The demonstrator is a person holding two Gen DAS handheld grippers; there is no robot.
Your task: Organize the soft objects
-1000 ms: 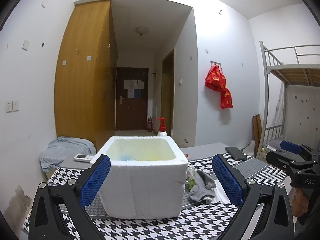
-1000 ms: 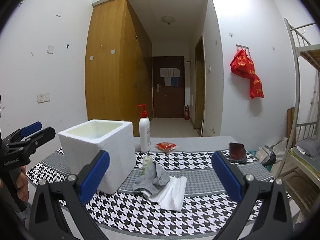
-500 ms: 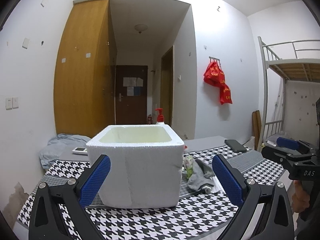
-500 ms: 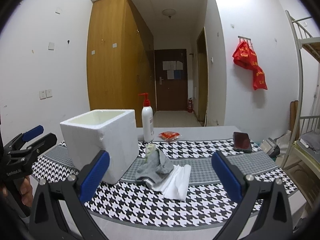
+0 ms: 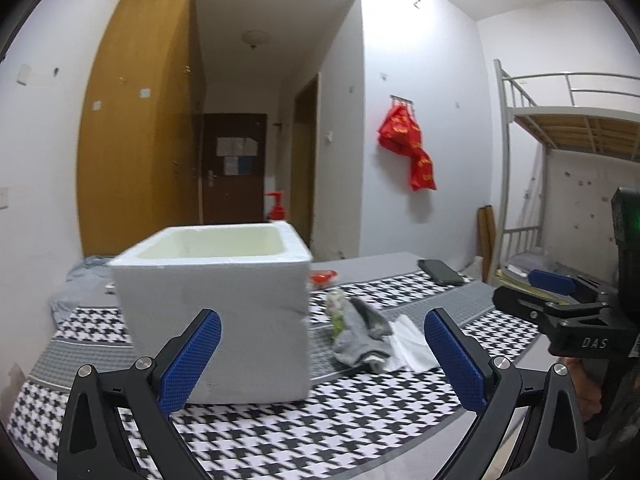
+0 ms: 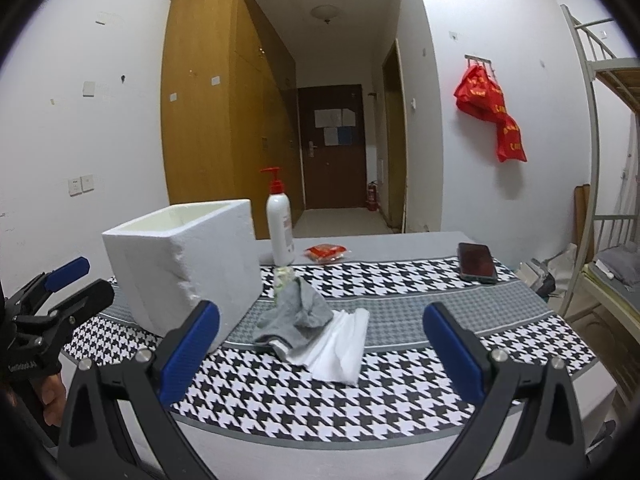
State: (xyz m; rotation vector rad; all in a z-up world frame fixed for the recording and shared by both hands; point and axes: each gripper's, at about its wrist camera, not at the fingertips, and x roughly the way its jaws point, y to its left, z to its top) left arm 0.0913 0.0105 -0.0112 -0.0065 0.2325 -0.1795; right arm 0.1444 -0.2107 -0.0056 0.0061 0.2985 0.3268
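Here, both the left gripper (image 5: 320,354) and right gripper (image 6: 320,350) (lettered "DAS" on its body) hold their jaws apart, empty. The grey sock (image 6: 298,316) and white cloth (image 6: 340,346) lie just right of the foam box (image 6: 180,264).

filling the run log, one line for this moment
left claw open, empty | right claw open, empty | grey sock on white cloth beside foam box
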